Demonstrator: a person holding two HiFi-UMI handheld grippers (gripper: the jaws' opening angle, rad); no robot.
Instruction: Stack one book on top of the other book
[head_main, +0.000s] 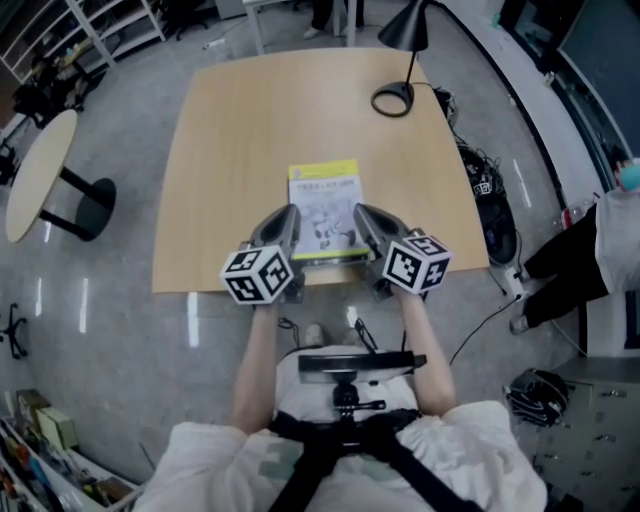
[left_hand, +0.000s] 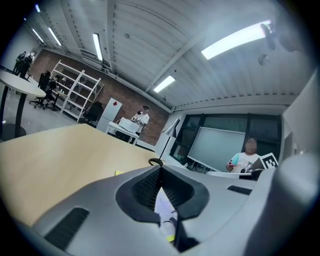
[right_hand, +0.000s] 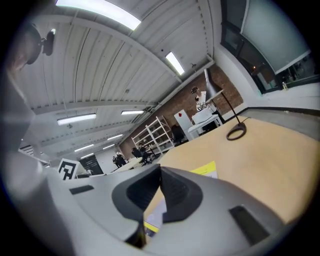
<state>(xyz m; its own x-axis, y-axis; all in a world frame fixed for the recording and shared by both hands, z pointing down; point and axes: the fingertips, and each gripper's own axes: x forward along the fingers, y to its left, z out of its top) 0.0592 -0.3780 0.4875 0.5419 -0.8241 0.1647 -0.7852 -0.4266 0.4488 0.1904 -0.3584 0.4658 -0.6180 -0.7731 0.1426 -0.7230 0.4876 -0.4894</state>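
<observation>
Left tool (head_main: 291, 214), right tool (head_main: 361, 212) closed; one book (head_main: 325, 195) visible; one lamp (head_main: 406, 28).

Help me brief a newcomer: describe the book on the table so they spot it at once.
Find the wooden table; the book lies midway along its near edge. Its white cover with a yellow-green band sets it apart from the black desk lamp at the far corner.

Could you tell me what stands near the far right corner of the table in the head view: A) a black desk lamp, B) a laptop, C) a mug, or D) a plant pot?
A: a black desk lamp with a ring-shaped base stands near the far right corner of the table, well beyond the book.
</observation>
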